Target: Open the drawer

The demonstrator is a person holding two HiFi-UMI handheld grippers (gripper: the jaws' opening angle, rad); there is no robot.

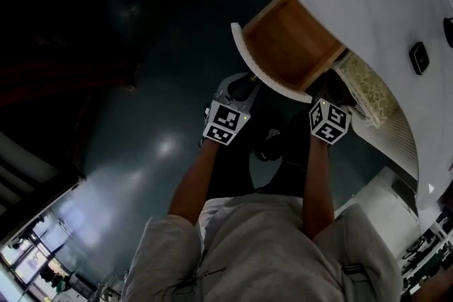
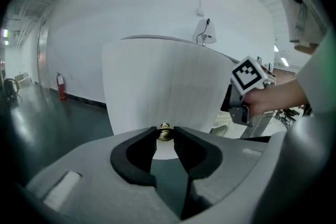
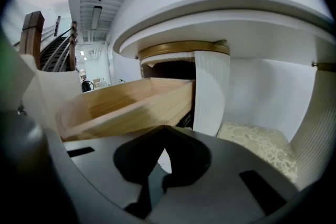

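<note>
1. Dark glossy floor (image 1: 141,124) lies under a white curved desk (image 1: 396,25). Its drawer (image 1: 290,46) stands well out from the body, and the head view shows the bare wooden inside.
2. The left tongs (image 2: 165,138) are clenched on the small brass knob (image 2: 165,132) in the middle of the drawer's white ribbed front (image 2: 163,86). The knob sits right at the tips, so the hold looks shallow.
3. The right tongs (image 3: 164,132) are pressed together with nothing between them. They hang just beside the drawer's wooden side (image 3: 121,105), near a patterned cushion (image 3: 257,147).
4. Judging by how much of the inside shows, the opening is mostly done and only the last of the travel is left.
5. Pull straight back along the line of the drawer, not sideways or down. A round knob held at the tips would likely slip out under a slanted pull.
6. Go slowly near the end, since the pictures do not show where the drawer stops.
7. Hold the right tongs off the wooden side so the drawer does not rub against them as it slides.
</note>
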